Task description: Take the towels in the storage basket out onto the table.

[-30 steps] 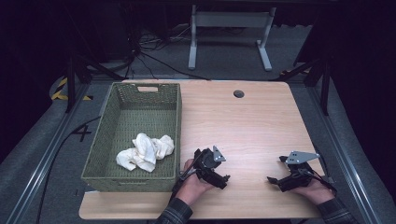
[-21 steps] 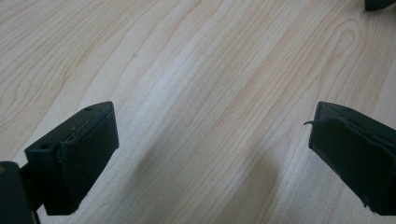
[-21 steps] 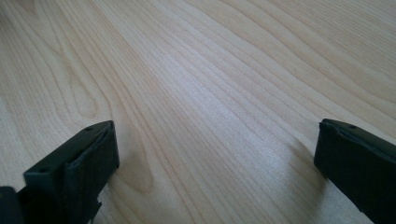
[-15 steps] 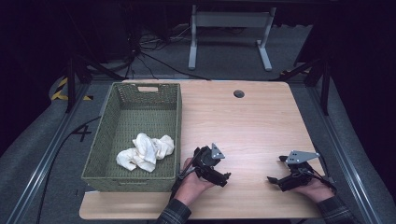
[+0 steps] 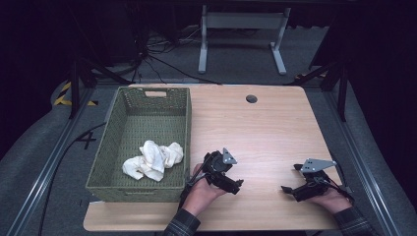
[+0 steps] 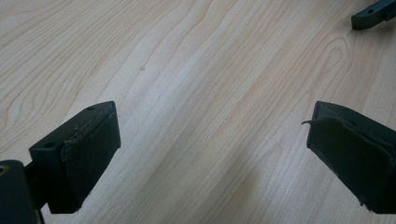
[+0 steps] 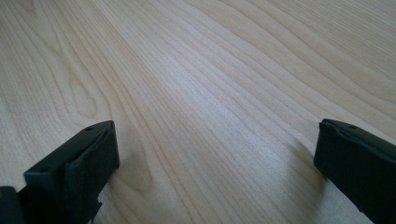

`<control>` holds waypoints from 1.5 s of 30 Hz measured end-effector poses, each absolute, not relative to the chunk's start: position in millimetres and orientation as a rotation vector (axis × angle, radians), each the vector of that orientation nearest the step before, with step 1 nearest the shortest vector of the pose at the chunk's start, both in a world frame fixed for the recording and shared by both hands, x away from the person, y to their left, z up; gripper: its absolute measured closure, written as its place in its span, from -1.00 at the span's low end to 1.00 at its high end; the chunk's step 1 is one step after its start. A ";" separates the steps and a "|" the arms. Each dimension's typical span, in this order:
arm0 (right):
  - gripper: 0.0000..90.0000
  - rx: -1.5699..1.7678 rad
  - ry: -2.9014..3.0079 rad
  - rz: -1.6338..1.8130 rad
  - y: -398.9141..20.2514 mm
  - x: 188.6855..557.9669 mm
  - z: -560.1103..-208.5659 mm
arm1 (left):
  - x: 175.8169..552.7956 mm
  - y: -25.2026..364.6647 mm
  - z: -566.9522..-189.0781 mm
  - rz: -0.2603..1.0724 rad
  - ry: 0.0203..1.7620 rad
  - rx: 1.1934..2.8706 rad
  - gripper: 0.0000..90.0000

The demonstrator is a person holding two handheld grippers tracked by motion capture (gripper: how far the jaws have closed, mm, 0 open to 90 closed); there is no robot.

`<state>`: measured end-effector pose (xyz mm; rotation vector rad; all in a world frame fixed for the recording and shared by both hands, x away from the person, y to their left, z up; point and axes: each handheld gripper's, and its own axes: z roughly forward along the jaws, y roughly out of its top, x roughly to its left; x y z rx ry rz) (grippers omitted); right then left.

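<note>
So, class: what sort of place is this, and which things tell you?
Probably a lab or recording workspace: a bare wooden table on dark carpet, loose cables across the floor, and hand-held grippers.

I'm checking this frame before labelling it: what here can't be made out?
- White cloth in the green basket: high view, too small and crumpled to count pieces.
- Left gripper jaw tips: high view, too small.
- Right gripper: right gripper view, jaws cut off by the bottom edge.

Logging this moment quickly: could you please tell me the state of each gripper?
Left gripper: open, holding nothing, over the table.
Right gripper: open, holding nothing.
</note>
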<state>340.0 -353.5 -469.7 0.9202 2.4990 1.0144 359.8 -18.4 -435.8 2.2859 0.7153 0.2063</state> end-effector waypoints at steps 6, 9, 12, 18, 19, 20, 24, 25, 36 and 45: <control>-1.00 0.920 2.499 1.014 -353.5 340.0 -469.8 | 360.8 -18.3 -429.2 0.210 0.720 2.286 -0.93; -0.99 0.920 2.499 1.014 -353.5 340.0 -469.8 | 361.1 -18.0 -425.6 0.212 0.717 2.282 -0.93; -1.00 0.920 2.499 1.014 -353.5 340.0 -469.7 | 362.1 -16.9 -422.9 0.204 0.727 2.275 -0.91; -0.99 0.920 2.499 1.014 -353.5 340.0 -469.7 | 363.8 -16.9 -414.7 0.210 0.723 2.268 -0.91; -1.00 0.920 2.499 1.014 -353.5 340.0 -469.8 | 364.0 -16.4 -412.6 0.211 0.721 2.268 -0.91; -0.99 0.920 2.499 1.014 -353.5 340.0 -469.7 | 364.4 -15.6 -410.8 0.212 0.719 2.258 -0.91; -0.99 0.920 2.499 1.014 -353.5 340.0 -469.8 | 366.2 -14.3 -405.1 0.193 0.715 2.240 -0.91; -1.00 0.920 2.499 1.014 -353.5 340.0 -469.7 | 366.4 -14.4 -404.2 0.191 0.717 2.244 -0.91; -1.00 0.920 2.498 1.015 -353.4 340.2 -469.8 | 370.8 -13.3 -393.4 0.184 0.695 2.239 -0.91; -1.00 0.921 2.498 1.015 -353.4 340.1 -469.8 | 375.3 -8.3 -382.7 0.156 0.696 2.209 -0.89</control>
